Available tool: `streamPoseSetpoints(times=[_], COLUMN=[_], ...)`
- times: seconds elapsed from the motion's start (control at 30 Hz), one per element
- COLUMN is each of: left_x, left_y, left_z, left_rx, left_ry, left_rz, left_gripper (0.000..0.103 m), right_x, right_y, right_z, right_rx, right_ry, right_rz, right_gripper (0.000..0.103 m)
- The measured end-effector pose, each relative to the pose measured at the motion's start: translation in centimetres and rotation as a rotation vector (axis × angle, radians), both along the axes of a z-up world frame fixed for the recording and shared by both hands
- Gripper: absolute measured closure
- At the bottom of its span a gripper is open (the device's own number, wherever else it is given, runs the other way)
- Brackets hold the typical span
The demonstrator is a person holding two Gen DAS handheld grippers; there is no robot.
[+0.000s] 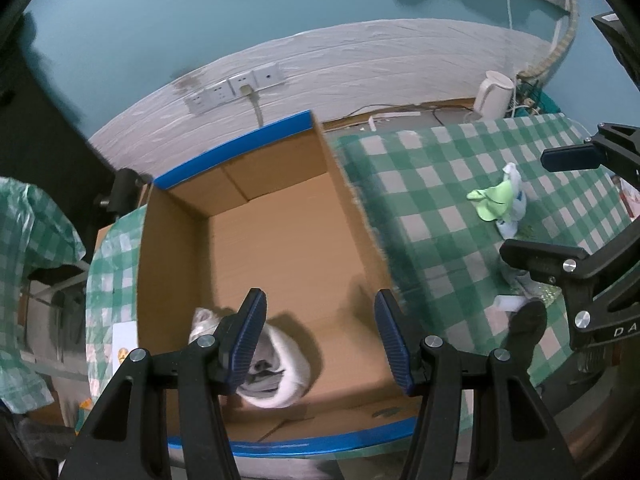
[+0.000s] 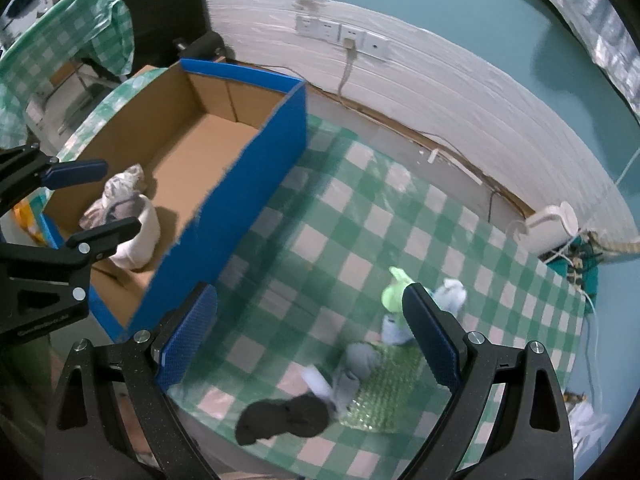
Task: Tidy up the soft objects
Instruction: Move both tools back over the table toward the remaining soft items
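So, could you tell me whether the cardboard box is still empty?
No. The cardboard box already holds one rolled white-and-grey bundle near its front corner; the rest of its floor is bare.

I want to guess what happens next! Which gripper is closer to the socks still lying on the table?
Probably the right gripper: it hangs open above the black sock and green sock. The left gripper is over the box.
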State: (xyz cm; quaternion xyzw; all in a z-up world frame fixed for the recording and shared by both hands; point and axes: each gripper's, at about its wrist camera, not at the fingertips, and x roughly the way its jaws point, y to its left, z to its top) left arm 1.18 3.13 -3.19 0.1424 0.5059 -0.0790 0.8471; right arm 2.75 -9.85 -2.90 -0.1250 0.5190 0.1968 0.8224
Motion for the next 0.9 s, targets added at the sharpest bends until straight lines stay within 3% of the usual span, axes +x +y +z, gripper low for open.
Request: streamPoseSetpoints(times=[0.5, 0.9], left_x=[-0.1, -0.3], left_y=[-5.2, -8.2], left_z=[0.0, -1.5], left_rx=[0.007, 0.008], left_ry=[0.013, 0.058], left_rz=[-0.08, -0.117], left_gripper=[0.045, 0.045], right_x=[-0.7, -1.6], right_y=[-7.2, -10.2], right_z=[-1.5, -2.6], right_rx=[0.012, 0.011], right_ry=[0.021, 0.038], right_rz=[-0.128, -0.169], right_gripper=[0.01, 0.01])
